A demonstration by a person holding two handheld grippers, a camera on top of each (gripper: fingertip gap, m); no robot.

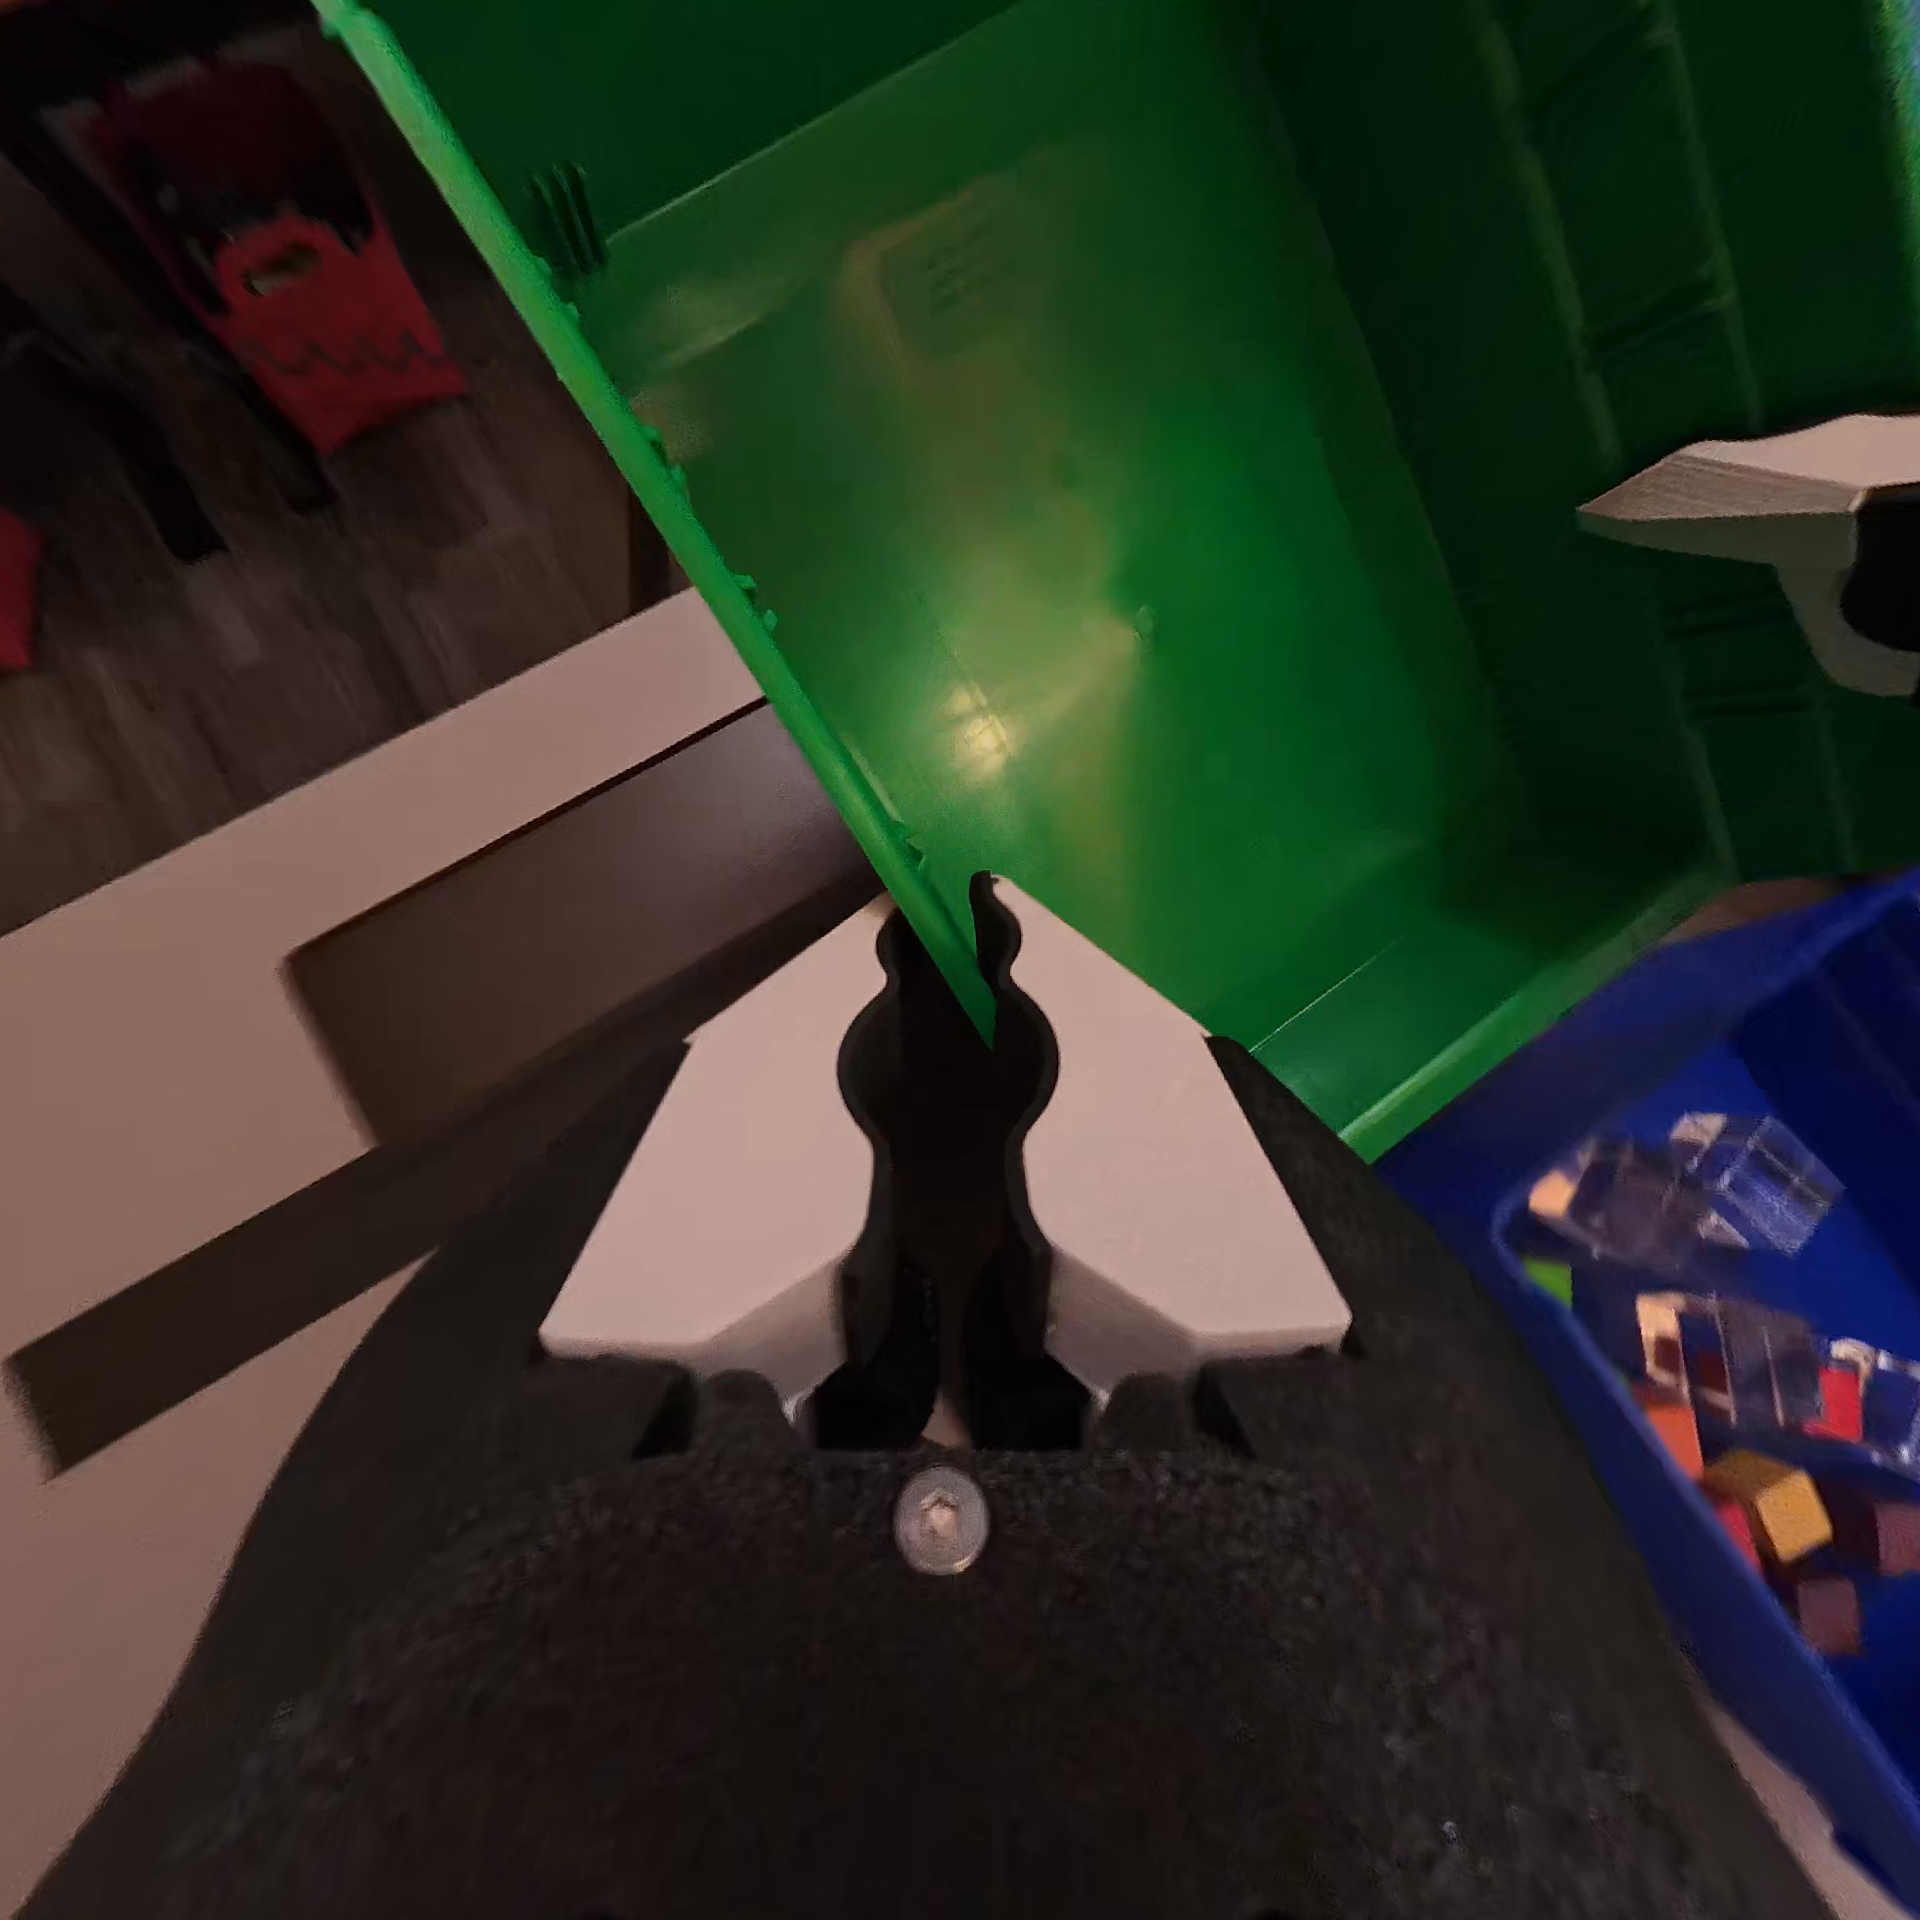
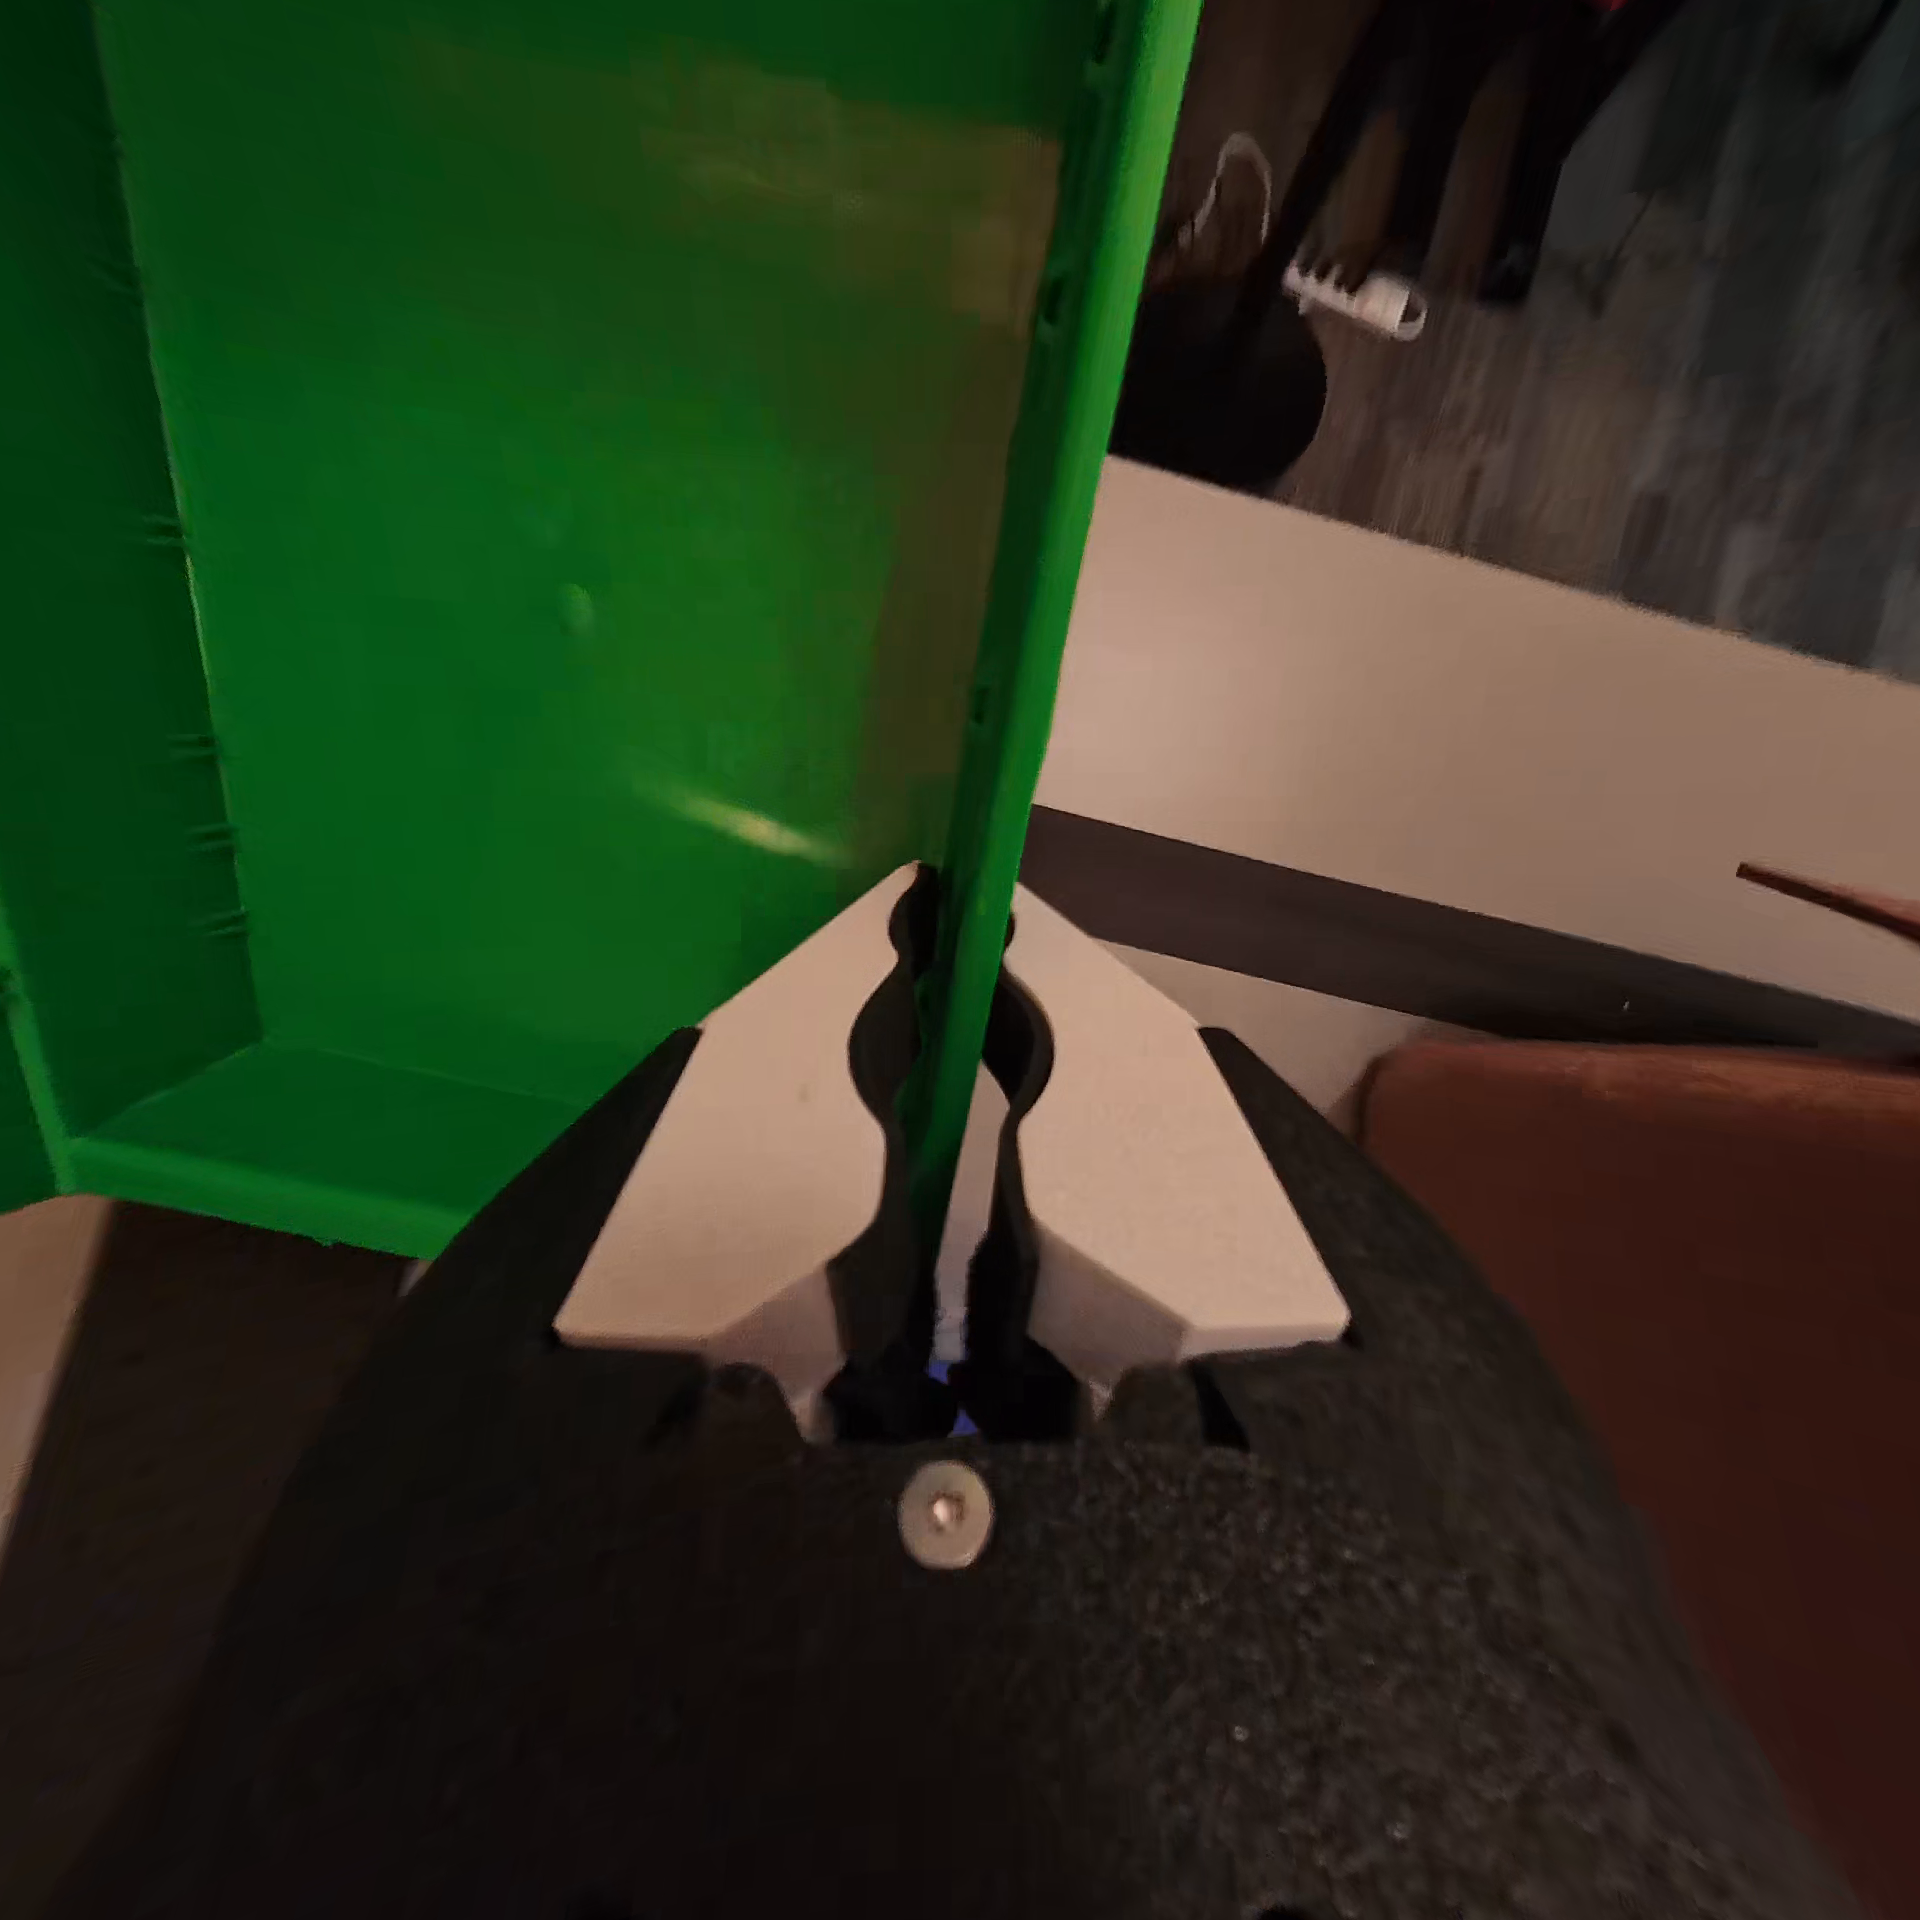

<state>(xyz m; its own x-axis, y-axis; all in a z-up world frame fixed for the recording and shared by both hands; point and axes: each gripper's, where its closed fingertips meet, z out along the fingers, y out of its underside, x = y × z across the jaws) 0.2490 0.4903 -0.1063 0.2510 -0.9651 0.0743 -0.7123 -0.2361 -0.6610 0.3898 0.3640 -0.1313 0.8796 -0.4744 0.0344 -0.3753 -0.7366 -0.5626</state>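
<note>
White table (image 2: 1351, 707), blue bin (image 1: 1558, 1455) atop.

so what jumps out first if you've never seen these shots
The bright green bin fills both views, empty inside and gripped from two sides: the left gripper is shut on one side wall and the right gripper on the opposite wall. In the left wrist view, a blue bin of small coloured blocks sits lower right, just beside the green one, above a white table.
</note>
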